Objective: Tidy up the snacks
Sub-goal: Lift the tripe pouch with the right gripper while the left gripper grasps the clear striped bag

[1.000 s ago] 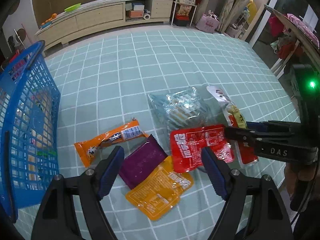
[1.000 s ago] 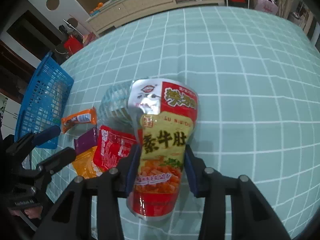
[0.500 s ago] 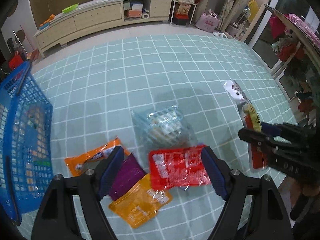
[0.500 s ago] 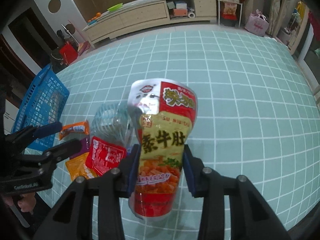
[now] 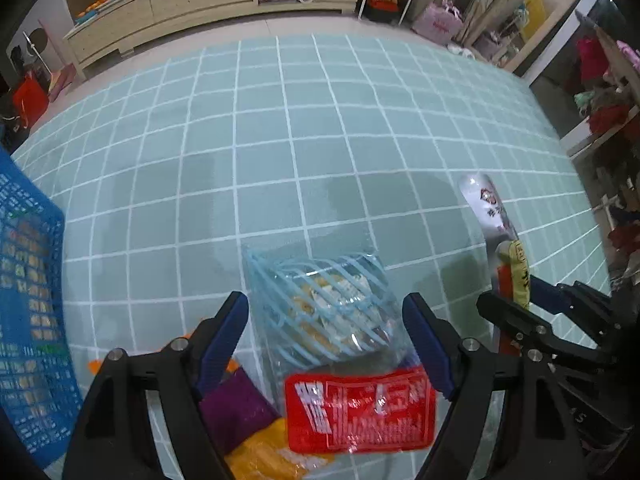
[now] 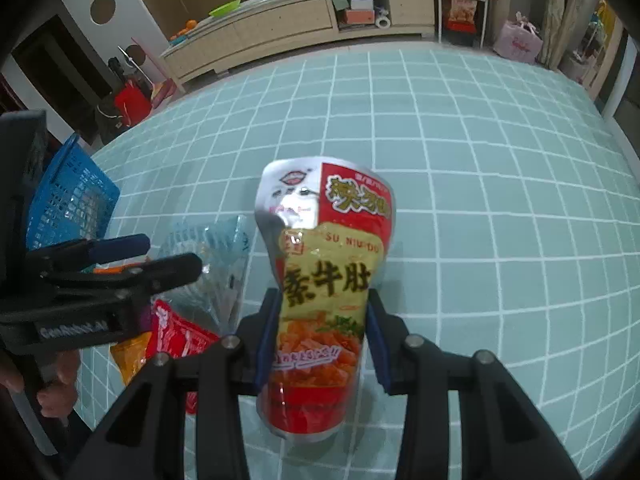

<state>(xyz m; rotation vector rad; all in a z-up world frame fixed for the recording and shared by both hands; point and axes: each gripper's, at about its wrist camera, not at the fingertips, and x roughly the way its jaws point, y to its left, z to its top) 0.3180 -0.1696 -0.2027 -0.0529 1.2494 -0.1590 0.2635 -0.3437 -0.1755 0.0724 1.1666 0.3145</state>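
Your right gripper (image 6: 322,344) is closed on the red-and-yellow pouch (image 6: 324,280), both blue pads pressed against its sides about mid-length; the pouch stands upright between them, lifted off the mat (image 6: 500,200). Your left gripper (image 5: 326,340) is spread wide and holds nothing. It hangs above the clear striped bag (image 5: 324,312), which lies on the mat. Just in front of that bag lies the red packet (image 5: 360,412), with the purple packet (image 5: 236,412) and the orange packet (image 5: 264,456) beside it, partly hidden by the left finger. The blue basket (image 5: 28,320) sits at the far left, well apart from the held pouch.
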